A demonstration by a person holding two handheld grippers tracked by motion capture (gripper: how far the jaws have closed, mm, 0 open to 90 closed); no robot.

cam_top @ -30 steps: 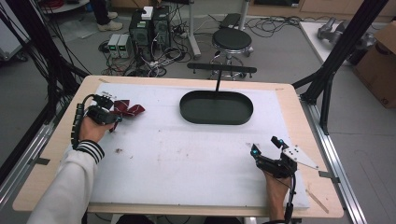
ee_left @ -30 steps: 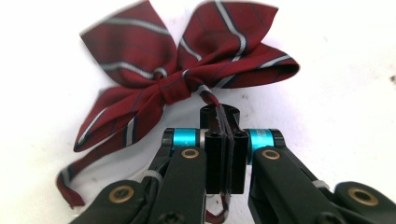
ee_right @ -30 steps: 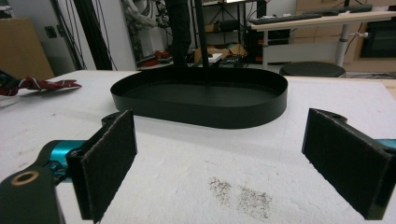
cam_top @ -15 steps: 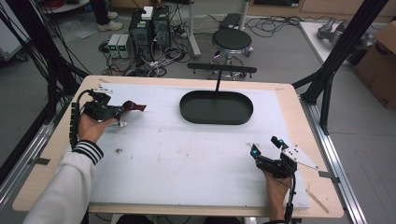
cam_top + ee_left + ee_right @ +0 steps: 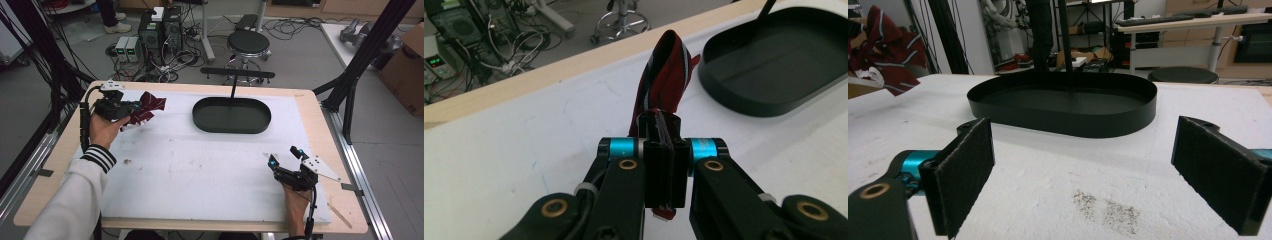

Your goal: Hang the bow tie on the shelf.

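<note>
The left gripper [image 5: 131, 111] pinches a red striped cloth [image 5: 146, 107] tight and holds it up over the table's [image 5: 200, 165] left side. The black tray [image 5: 231, 115] in the middle is empty, so the cloth may go there next. The right gripper [image 5: 285, 162] rests wide open.

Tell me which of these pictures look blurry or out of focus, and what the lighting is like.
High view: even, soft light, mild blur overall. Left gripper view: the red striped cloth is sharp, while the floor clutter behind it is soft. Right gripper view: the near pads blur at the edges; the black tray is clear, with no glare.
</note>
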